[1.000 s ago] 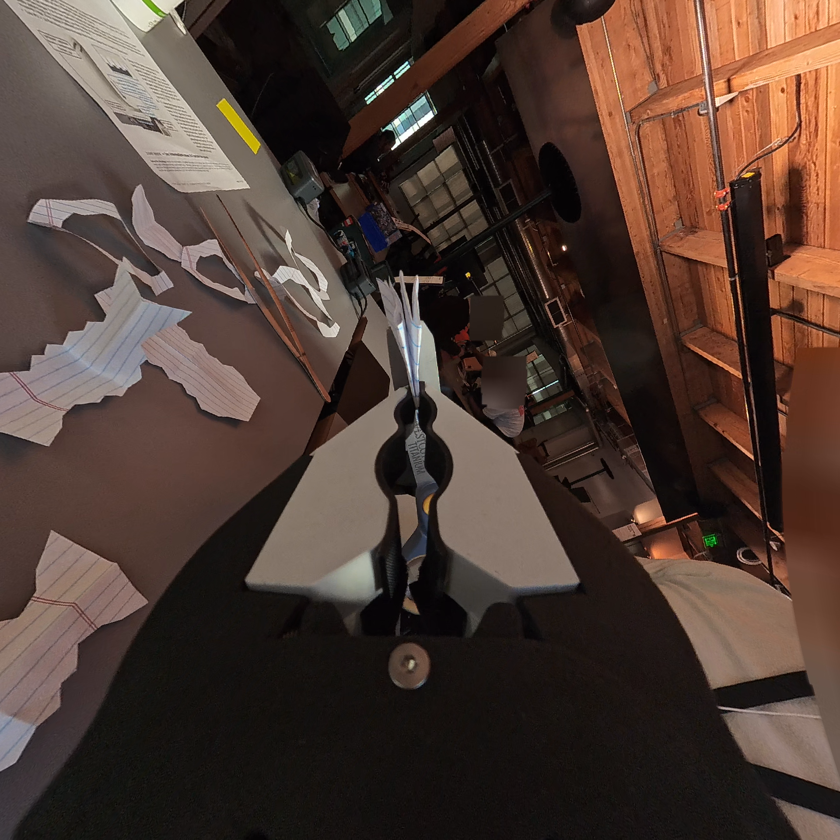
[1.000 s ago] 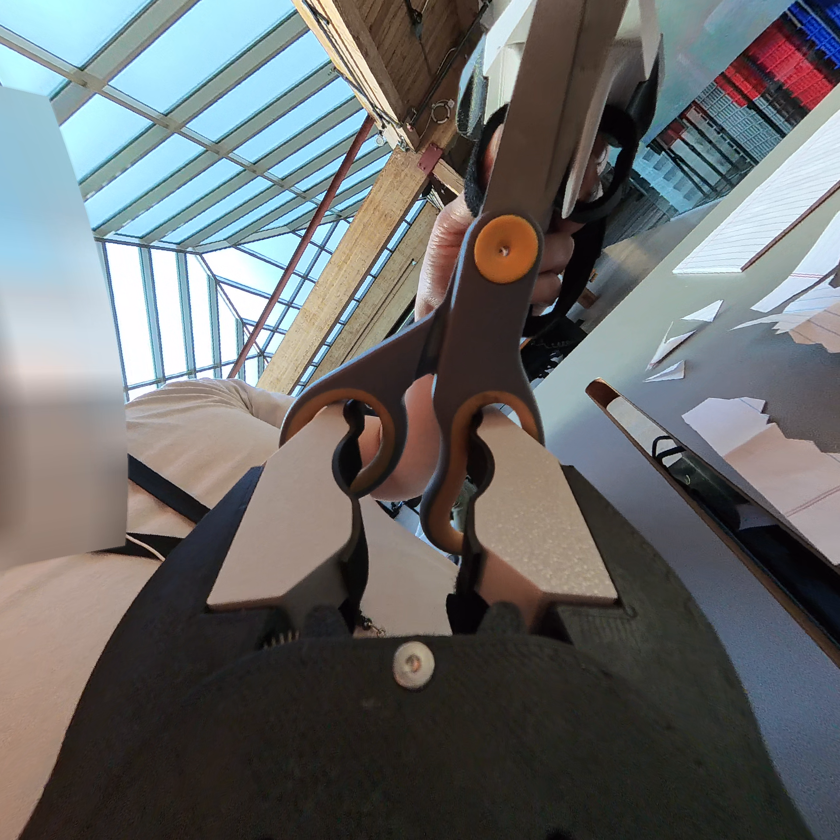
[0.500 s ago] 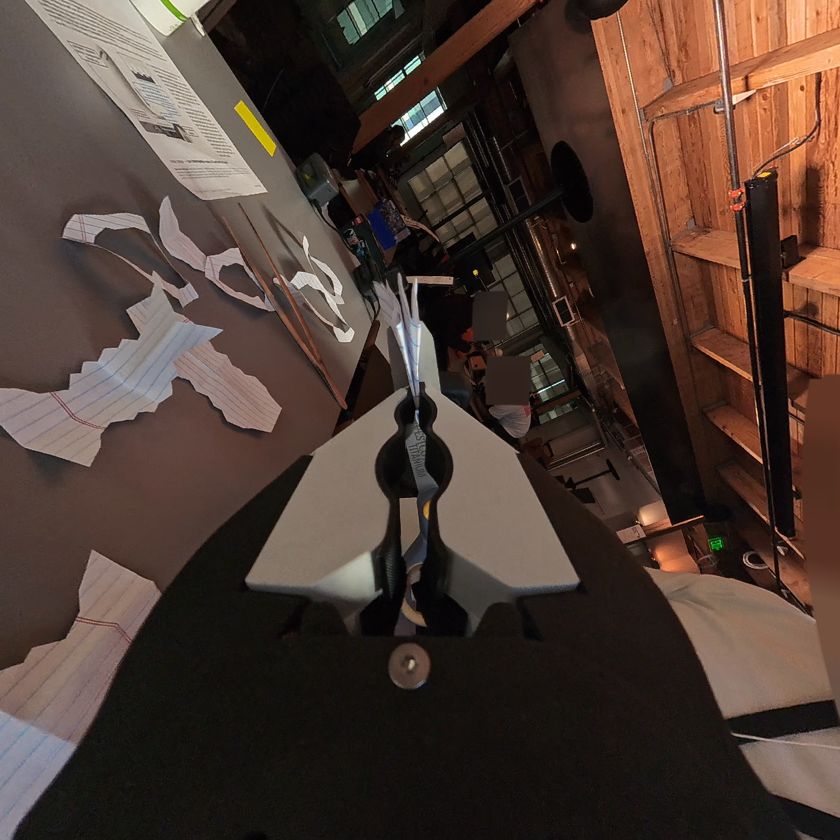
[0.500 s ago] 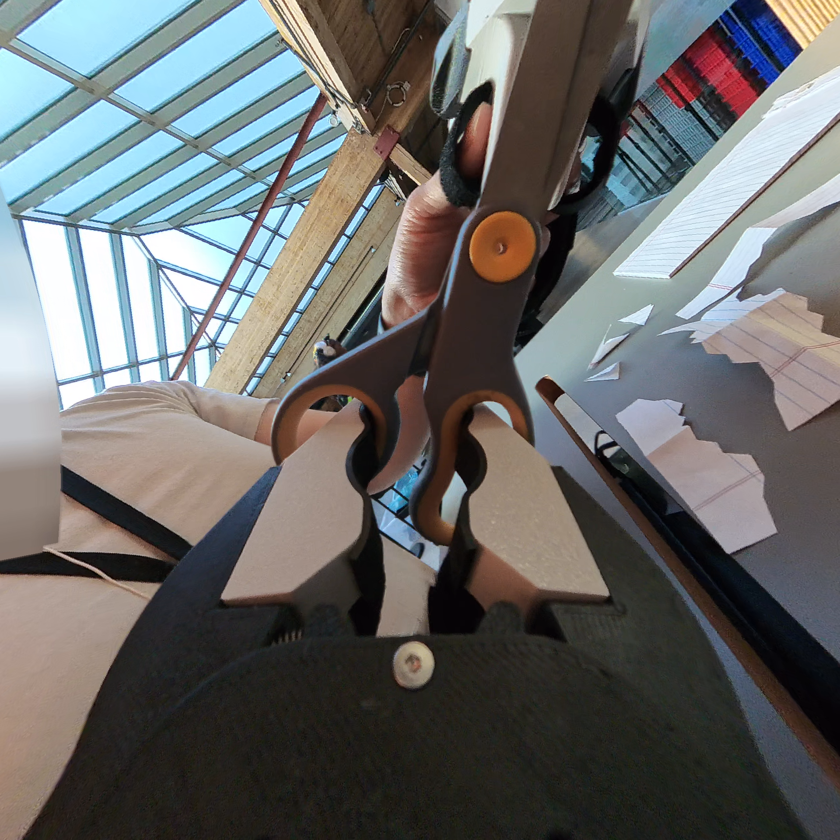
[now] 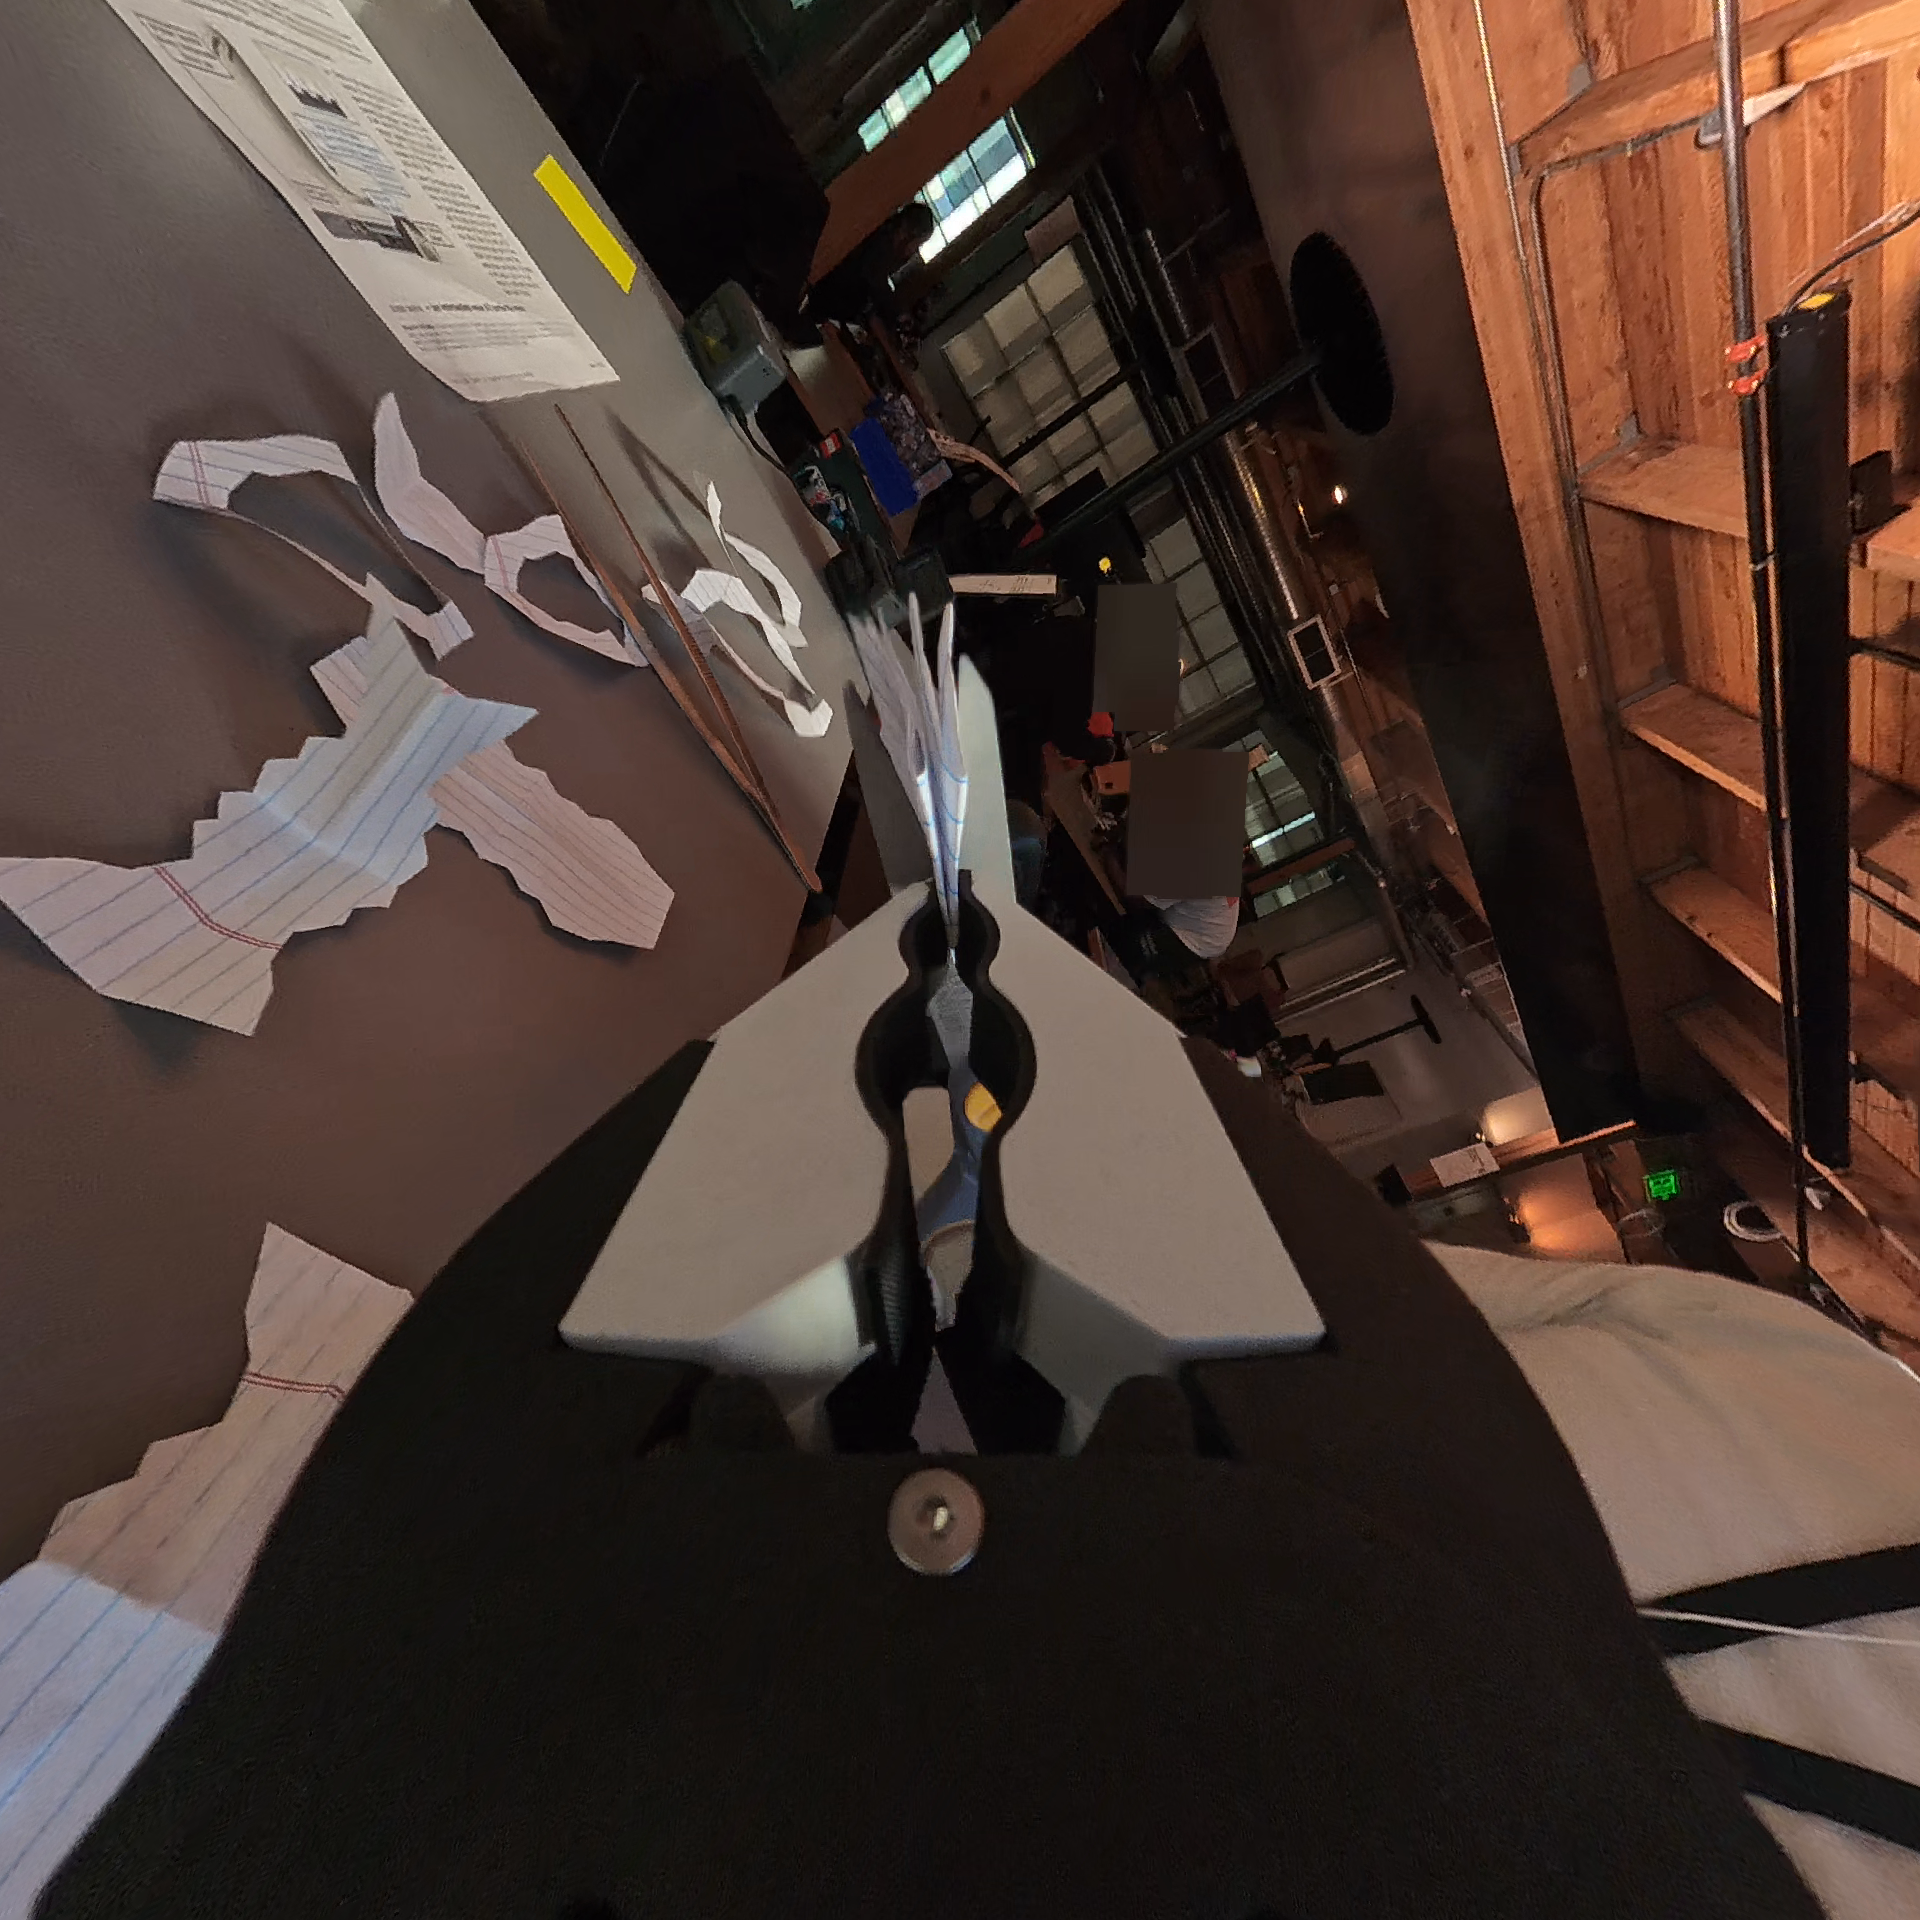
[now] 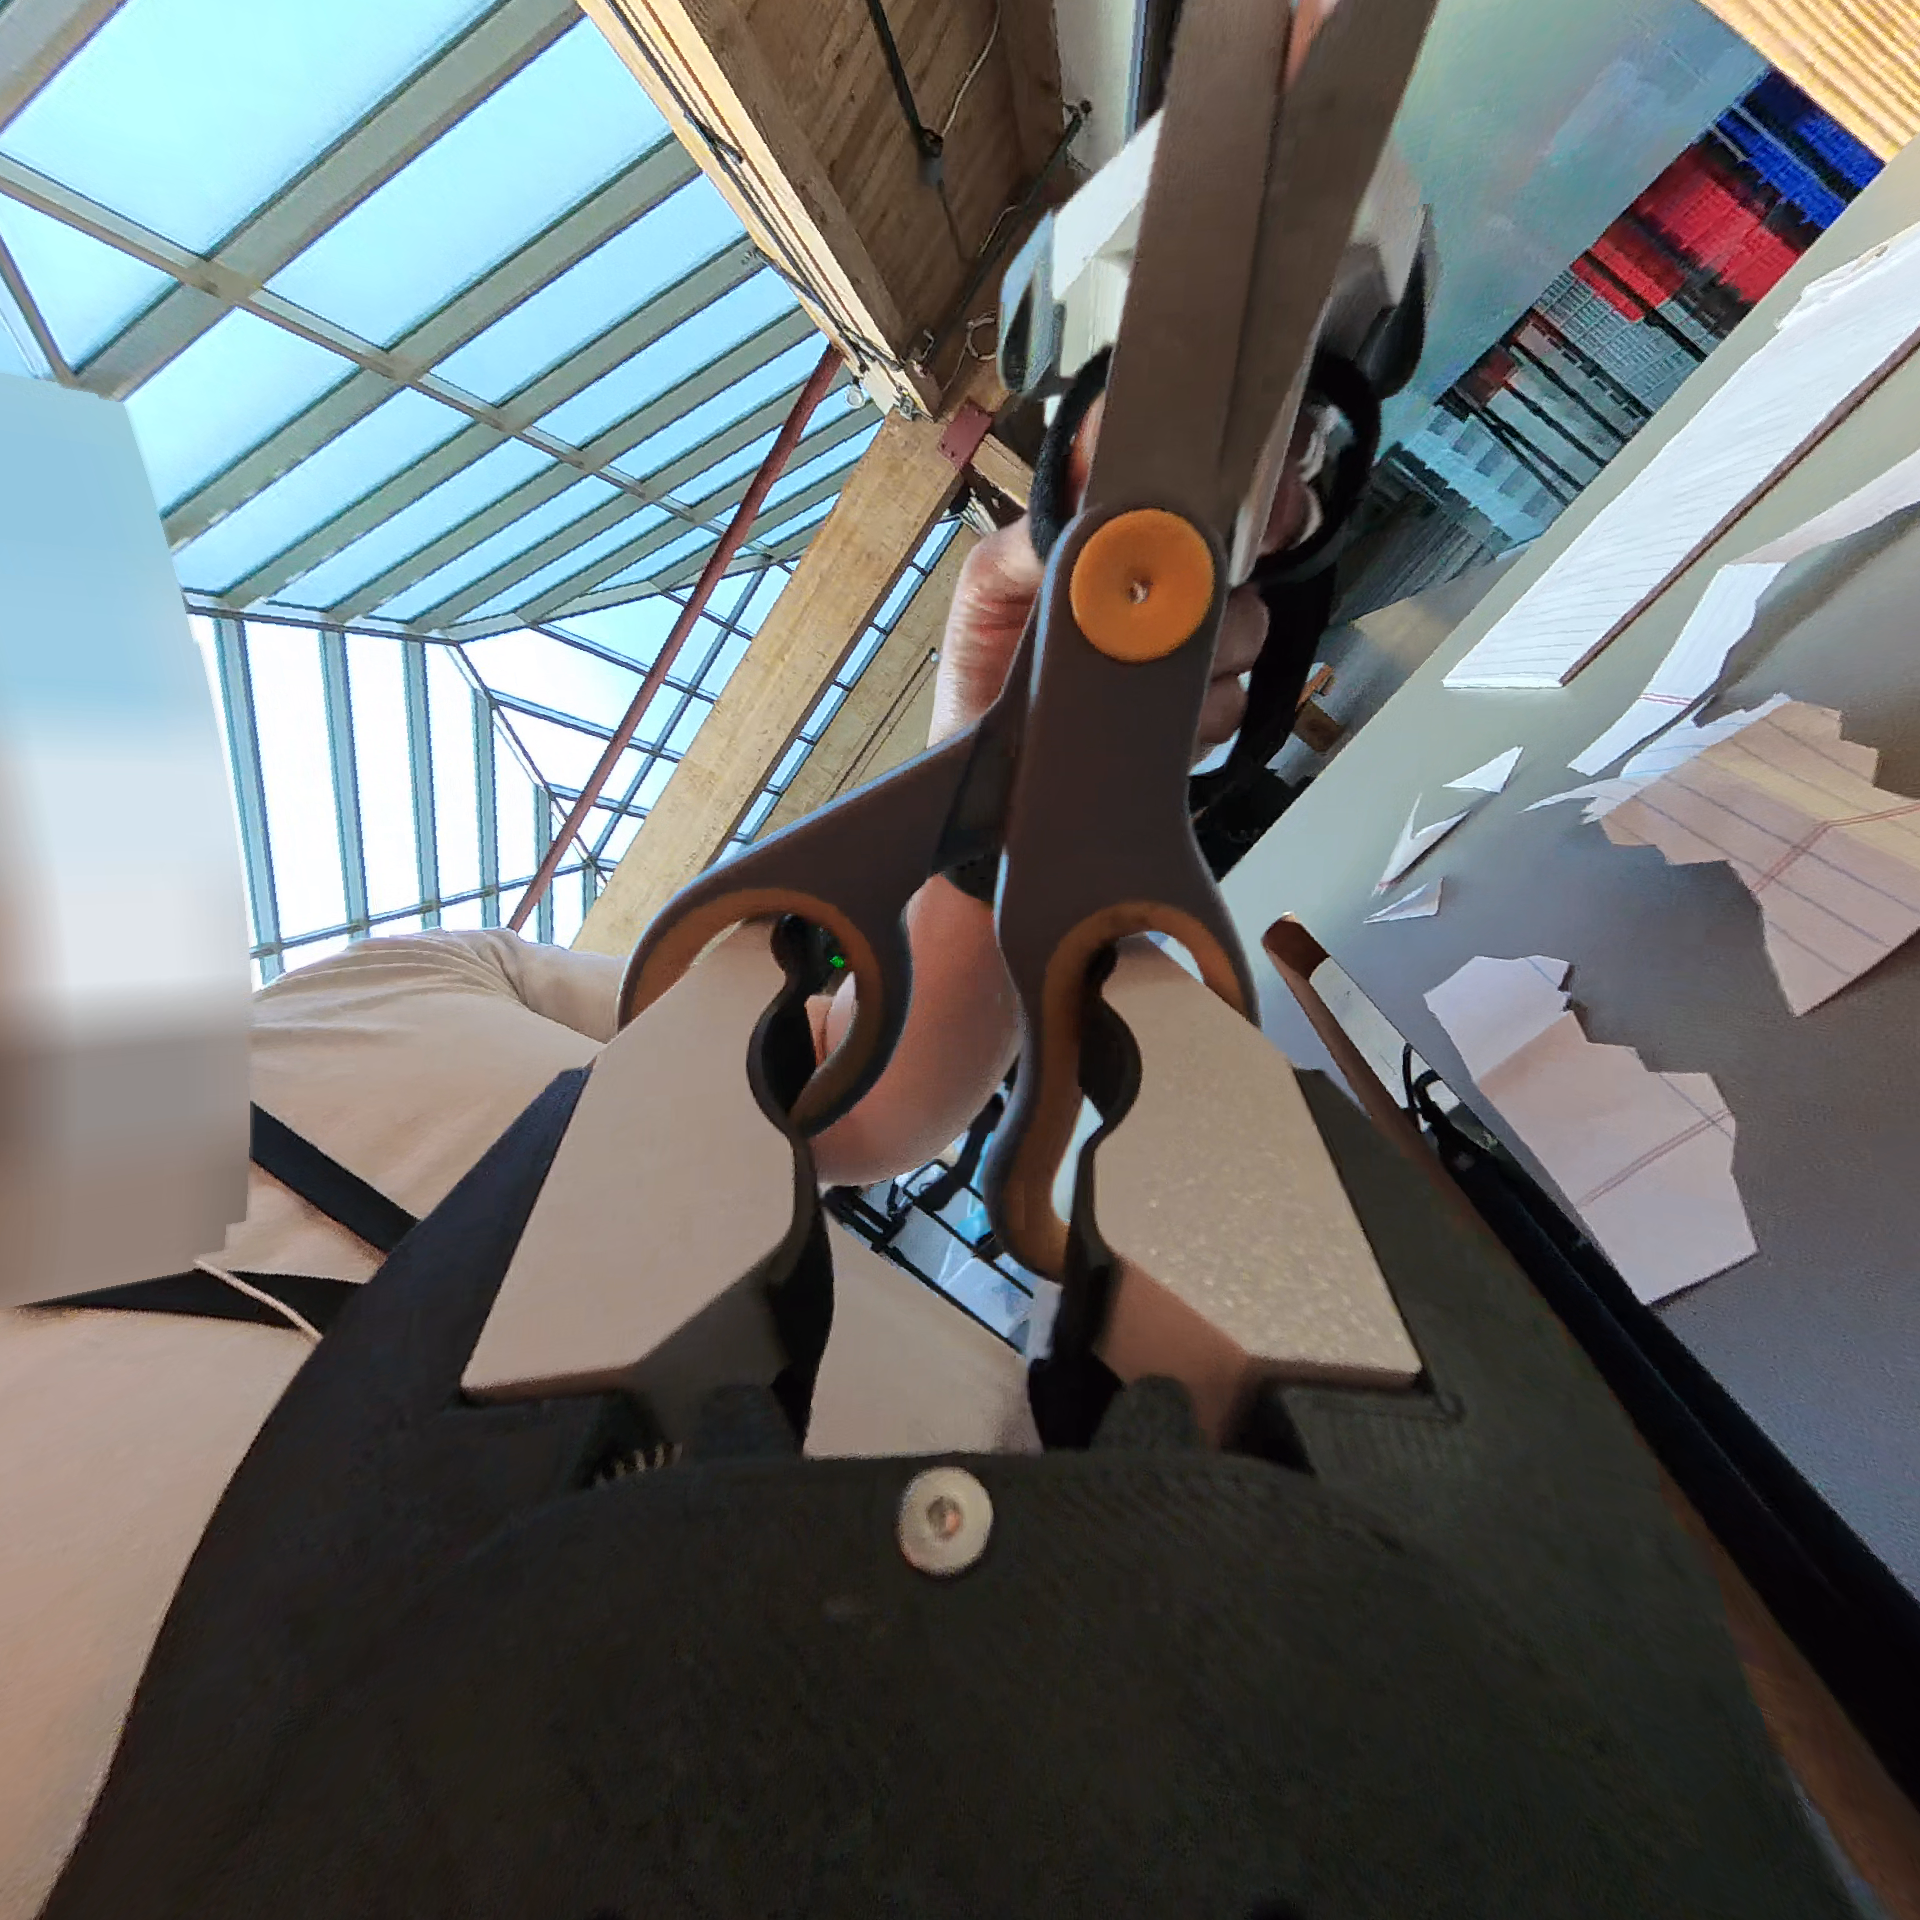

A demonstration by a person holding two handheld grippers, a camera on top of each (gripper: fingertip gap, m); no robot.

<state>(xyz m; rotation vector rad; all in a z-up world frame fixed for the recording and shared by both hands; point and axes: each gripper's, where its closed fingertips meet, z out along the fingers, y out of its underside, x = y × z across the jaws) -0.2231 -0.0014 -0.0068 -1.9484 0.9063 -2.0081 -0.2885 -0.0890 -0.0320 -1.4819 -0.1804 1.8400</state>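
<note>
My left gripper is shut on a folded piece of lined paper, held edge-on above the table's edge. Grey scissor blades flank the paper. My right gripper holds grey and orange scissors. One finger sits in each handle loop and the fingers stand apart. The blades point up past the orange pivot toward the left gripper, which a hand holds. The pivot also shows through the left gripper's gap.
The grey table carries several cut scraps of lined paper, a printed sheet, a yellow strip and thin wooden sticks. A lined pad and more scraps lie on it in the right wrist view. Spacing between my two grippers at the tips: around 11 centimetres.
The right gripper's fingers have spread wider, opening the scissor handles after a slight closing. The left gripper still holds the folded paper; both views have shifted a little.
</note>
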